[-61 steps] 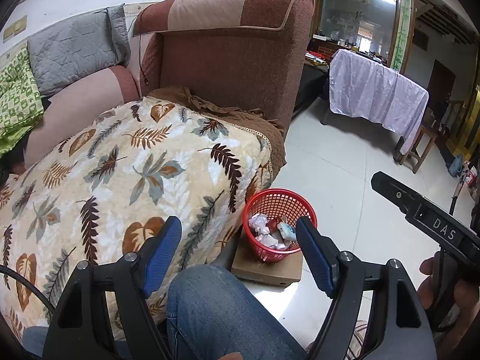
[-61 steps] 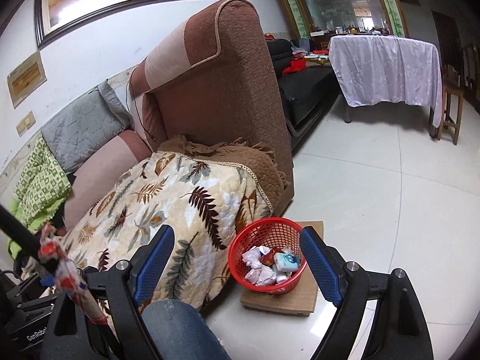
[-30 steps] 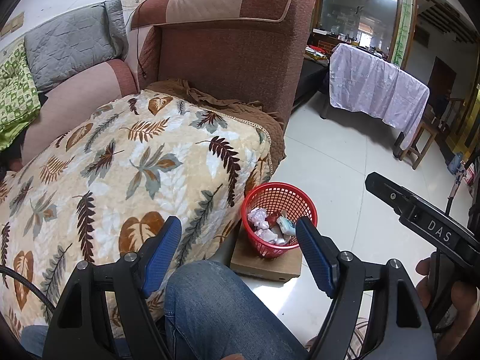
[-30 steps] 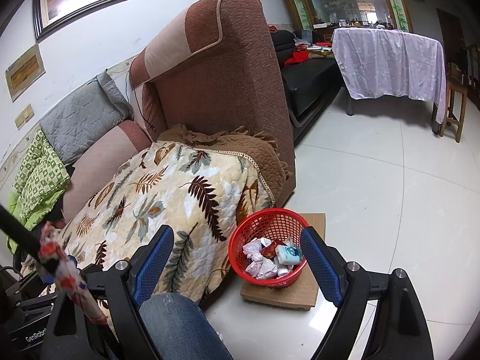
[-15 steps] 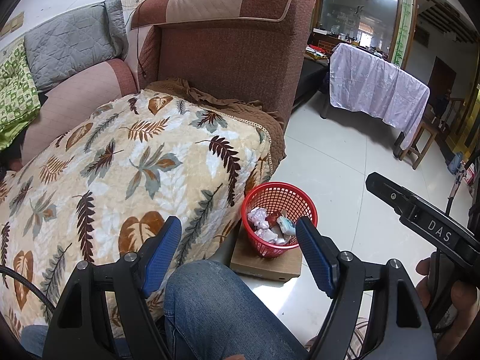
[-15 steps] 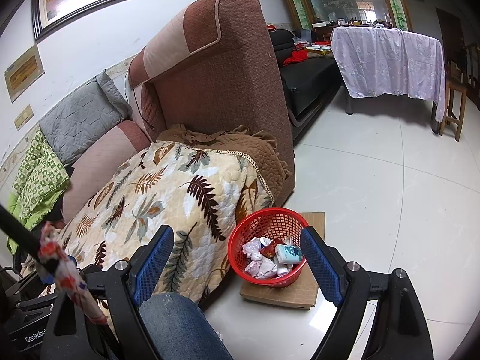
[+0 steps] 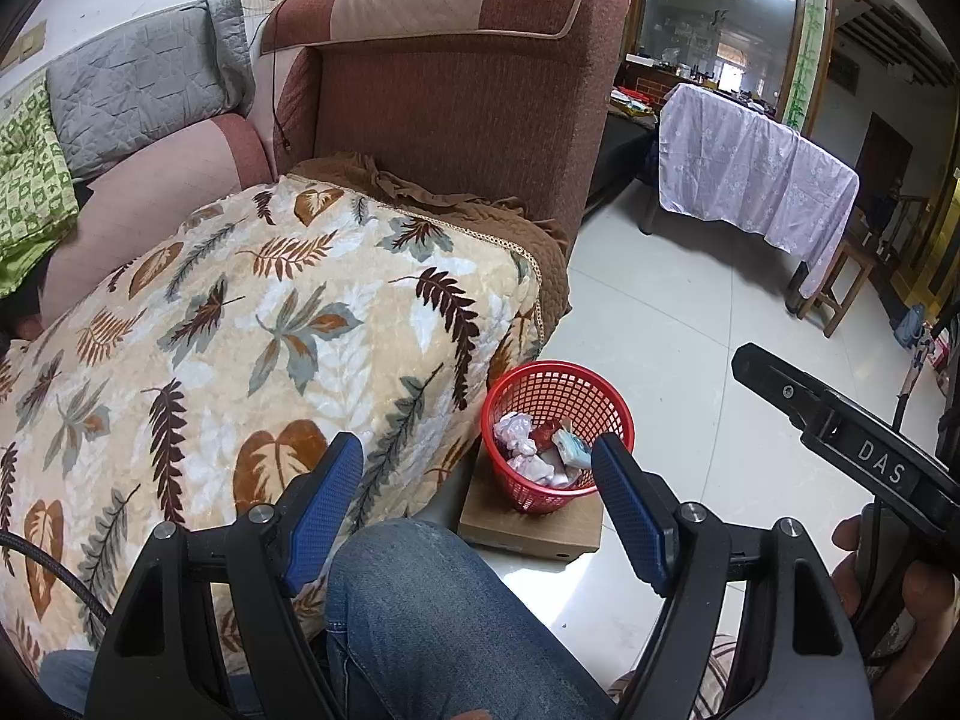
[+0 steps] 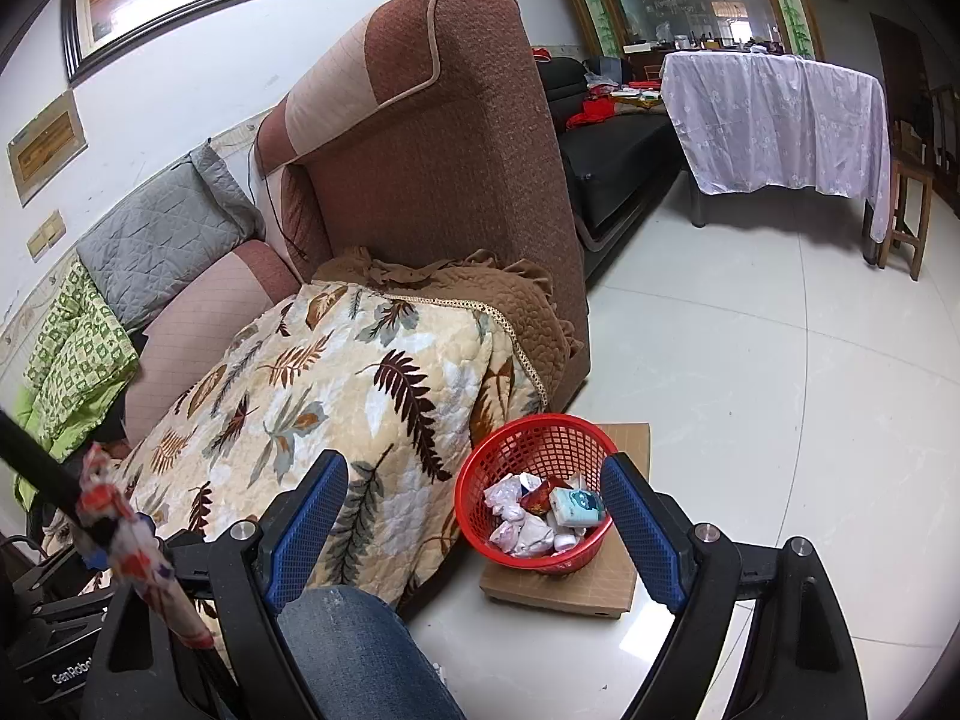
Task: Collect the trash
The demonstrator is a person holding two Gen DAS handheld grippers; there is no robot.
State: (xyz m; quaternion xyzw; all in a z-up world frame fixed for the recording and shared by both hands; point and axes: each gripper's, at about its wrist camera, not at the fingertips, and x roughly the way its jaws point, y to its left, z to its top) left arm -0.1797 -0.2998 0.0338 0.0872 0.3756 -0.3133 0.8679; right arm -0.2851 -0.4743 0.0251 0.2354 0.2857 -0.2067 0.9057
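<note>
Left wrist: left tongs [image 7: 480,504] gape empty; right tongs [image 8: 474,516] likewise, above basket [image 8: 534,450].

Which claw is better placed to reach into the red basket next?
Right, marginally. Both claws are open and empty, but the basket sits larger and lower in the right view, its trash beside that claw's right finger.

The basket [image 8: 536,495] was red mesh, holding white, pink, red and pale teal trash [image 8: 543,513]. It stood on a plain brown cardboard box [image 8: 624,576]. Beside the basket, the blanket [image 7: 270,336] was cream with brown, rust and grey-blue leaves. Behind it, the sofa [image 7: 456,96] was reddish-brown with tan panels. Gripper pads [image 8: 641,531] were blue, textured. Floor [image 8: 780,372] white tile.
</note>
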